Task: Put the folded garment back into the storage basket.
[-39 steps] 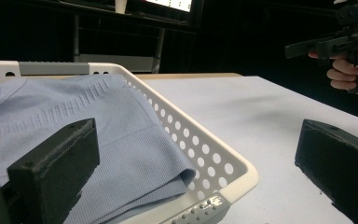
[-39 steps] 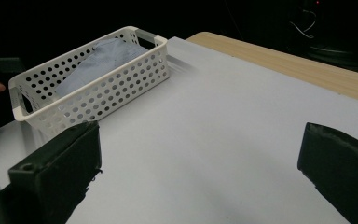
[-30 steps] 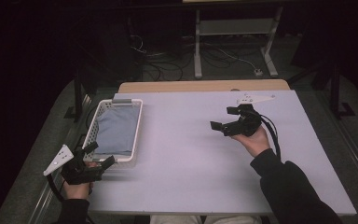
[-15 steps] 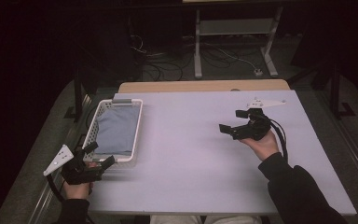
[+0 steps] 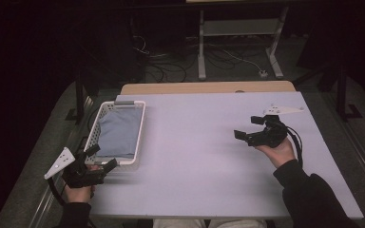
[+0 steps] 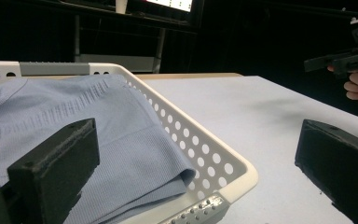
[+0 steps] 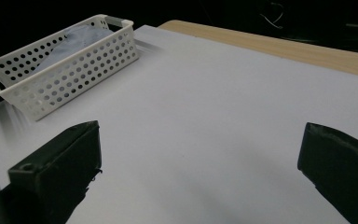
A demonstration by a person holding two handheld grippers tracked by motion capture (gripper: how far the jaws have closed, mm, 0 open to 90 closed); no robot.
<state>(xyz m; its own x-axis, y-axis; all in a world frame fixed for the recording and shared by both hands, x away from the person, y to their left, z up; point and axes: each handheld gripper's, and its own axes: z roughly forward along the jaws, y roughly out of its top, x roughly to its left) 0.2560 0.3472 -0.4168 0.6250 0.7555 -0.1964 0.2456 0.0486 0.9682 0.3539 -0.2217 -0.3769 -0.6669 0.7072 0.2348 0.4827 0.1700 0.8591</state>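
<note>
A white perforated basket (image 5: 139,124) stands at the table's left side, with a folded light-blue cloth (image 5: 120,133) lying inside it. My left gripper (image 5: 100,158) is open at the basket's near end, by the table's left front corner. In the left gripper view the cloth (image 6: 98,135) and the basket's rim (image 6: 200,154) lie between and just beyond the jaws. My right gripper (image 5: 249,128) is open over the right side of the table, nothing between its jaws. The right gripper view looks across the bare table toward the basket (image 7: 70,74).
The table (image 5: 204,152) is a pale lilac sheet with a wooden strip (image 5: 209,88) along its far edge. Beyond it stand a metal rack's legs (image 5: 237,47) and cables on a dark floor. The right hand and its gripper (image 6: 354,56) show at the left gripper view's far right.
My right gripper has drifted to the right and slightly nearer, away from the table's middle. The left gripper and the basket have stayed put.
</note>
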